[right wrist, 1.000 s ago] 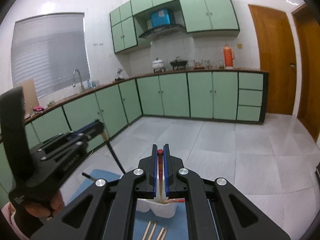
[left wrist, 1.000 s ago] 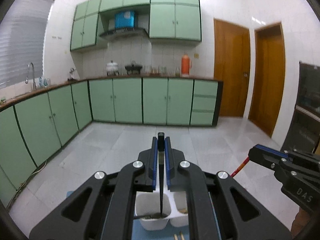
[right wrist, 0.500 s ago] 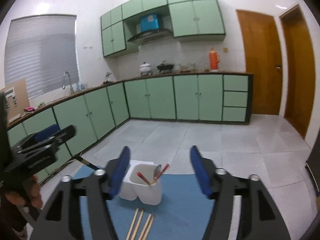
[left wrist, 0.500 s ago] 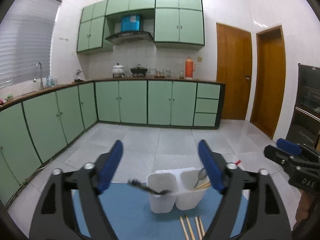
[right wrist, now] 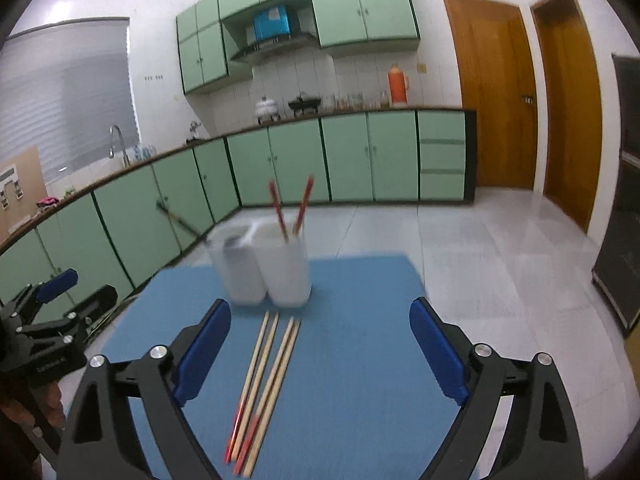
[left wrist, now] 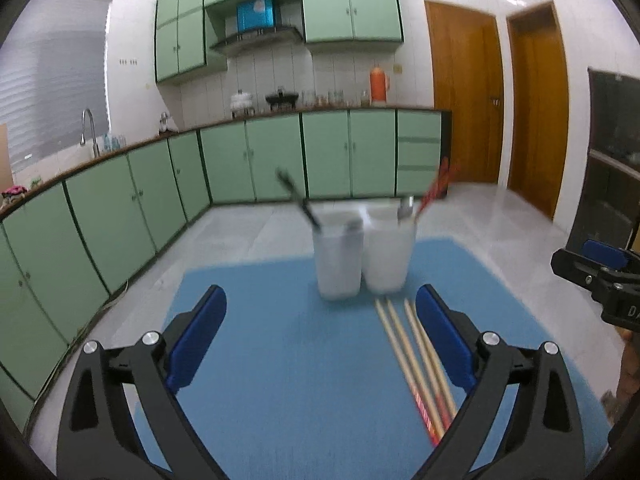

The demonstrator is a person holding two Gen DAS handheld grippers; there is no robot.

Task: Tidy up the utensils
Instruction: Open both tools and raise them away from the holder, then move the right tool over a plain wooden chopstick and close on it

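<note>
Four chopsticks [right wrist: 264, 376] lie loose on the blue mat [right wrist: 360, 360] near its front edge, before the white holder [right wrist: 276, 276]; both grippers [left wrist: 320, 344] [right wrist: 320, 344], just opened and empty, could scatter them or topple it.

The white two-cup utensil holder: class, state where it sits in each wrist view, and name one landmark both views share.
Left wrist view: white holder stands just right of centre, at the blue mat's far end.
Right wrist view: white holder stands left of centre, at the mat's far end.
Shared landmark: the orange flask on the far counter.
</note>
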